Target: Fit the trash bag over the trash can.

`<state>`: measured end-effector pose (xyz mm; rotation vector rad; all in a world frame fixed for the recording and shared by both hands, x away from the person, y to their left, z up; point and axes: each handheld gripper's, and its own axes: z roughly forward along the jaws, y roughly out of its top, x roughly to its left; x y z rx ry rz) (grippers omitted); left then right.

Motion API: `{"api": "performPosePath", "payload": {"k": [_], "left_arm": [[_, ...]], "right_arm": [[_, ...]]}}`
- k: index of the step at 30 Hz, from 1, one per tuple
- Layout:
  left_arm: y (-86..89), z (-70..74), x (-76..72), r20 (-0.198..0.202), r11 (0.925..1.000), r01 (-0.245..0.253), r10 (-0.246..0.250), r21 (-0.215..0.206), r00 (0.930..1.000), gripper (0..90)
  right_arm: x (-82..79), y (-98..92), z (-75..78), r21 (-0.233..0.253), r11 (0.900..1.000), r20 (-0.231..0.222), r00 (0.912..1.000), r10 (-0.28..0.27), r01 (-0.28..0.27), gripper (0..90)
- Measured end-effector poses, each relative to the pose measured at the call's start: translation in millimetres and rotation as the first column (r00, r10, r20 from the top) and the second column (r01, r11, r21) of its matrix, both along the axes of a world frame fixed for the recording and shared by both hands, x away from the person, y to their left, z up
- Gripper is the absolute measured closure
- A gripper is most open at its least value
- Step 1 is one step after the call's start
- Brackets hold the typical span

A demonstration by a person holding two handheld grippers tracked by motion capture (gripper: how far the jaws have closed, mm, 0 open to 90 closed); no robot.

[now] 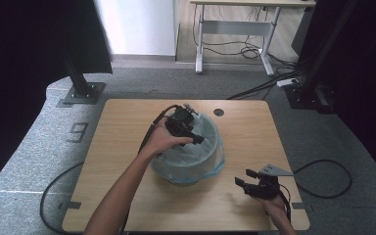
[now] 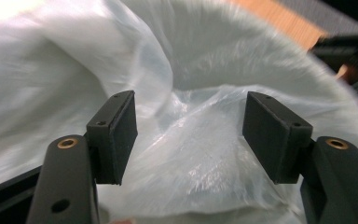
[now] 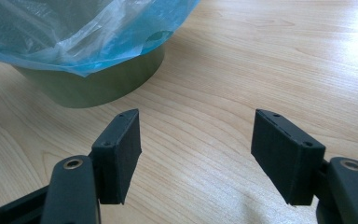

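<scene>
Plastic liner, thin and pale blue-white [image 1: 196, 156], drapes over a round dark green bin [image 3: 98, 84] standing near the middle of the light wooden worktop [image 1: 122, 127], its edge hanging down the outside of the rim. The left tongs [image 1: 196, 138] reach down into the mouth of the bin from the far-left side; in the left gripper view their 2 jaws stand wide apart with crumpled film between and behind them, gripping nothing that I can make out. The right tongs [image 1: 245, 178] hover low over the bare worktop at the near right, well apart from the bin, jaws also spread wide and empty. My worry is the liner itself: it looks slippery and loosely bunched, so a closing grip may catch only a single fold and drag the whole bag off the rim, or tug the light bin sideways, since nothing steadies it from the other side. A pinch taken too deep could also tear the film. The worktop is otherwise bare apart from a small round cable hole [image 1: 219, 112] near its far edge. Grey carpet [image 1: 39, 142] surrounds it, with black cables [image 1: 323, 178] trailing across the floor, black frame posts at either side, and a white-legged desk [image 1: 235, 29] farther back.
</scene>
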<state>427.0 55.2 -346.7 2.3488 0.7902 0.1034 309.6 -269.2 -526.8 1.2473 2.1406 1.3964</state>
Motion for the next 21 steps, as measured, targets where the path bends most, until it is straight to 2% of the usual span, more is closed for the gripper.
{"api": "performPosePath", "payload": {"k": [3, 6, 9, 13, 18, 20, 21], "left_arm": [[15.0, 11.7, -3.7, 0.02, 0.9988, -0.033, 0.034, -0.035, 0.9992, 34.9], [28.8, 16.6, -7.3, 0.032, 0.9968, -0.069, 0.07, -0.04, 0.997, 34.8], [40.3, 14.7, -8.9, 0.024, 0.9947, -0.099, 0.1, -0.027, 0.9947, 34.4], [47.3, 7.5, -7.0, 0.018, 0.9923, -0.124, 0.124, 0.0, 0.9922, 34.0], [41.8, -2.8, 2.8, 0.019, 0.9892, -0.142, 0.141, 0.038, 0.9898, 33.7], [38.5, -7.6, 10.1, 0.026, 0.9845, -0.16, 0.159, 0.071, 0.9869, 33.3], [37.9, -10.2, 13.6, 0.015, 0.9834, -0.165, 0.165, 0.075, 0.9862, 33.3]], "right_arm": [[0.5, 0.3, -0.5, -0.003, 1.0, -0.002, 1.0, 0.0, 0.0, 32.1], [0.1, 1.9, -0.4, -0.004, 1.0, 0.0, 1.0, 0.002, -0.002, 32.1], [0.3, 3.1, -0.9, -0.006, 1.0, -0.003, 1.0, 0.004, -0.004, 32.1], [0.4, 4.9, -1.7, -0.009, 1.0, -0.005, 1.0, 0.005, -0.005, 32.1], [0.7, 5.9, -3.0, -0.016, 1.0, -0.007, 1.0, 0.007, -0.007, 32.0], [0.4, 5.4, -3.0, -0.016, 1.0, -0.005, 1.0, 0.005, -0.005, 32.0], [0.1, 4.8, -2.7, -0.016, 1.0, -0.002, 1.0, 0.002, -0.002, 32.1]]}}
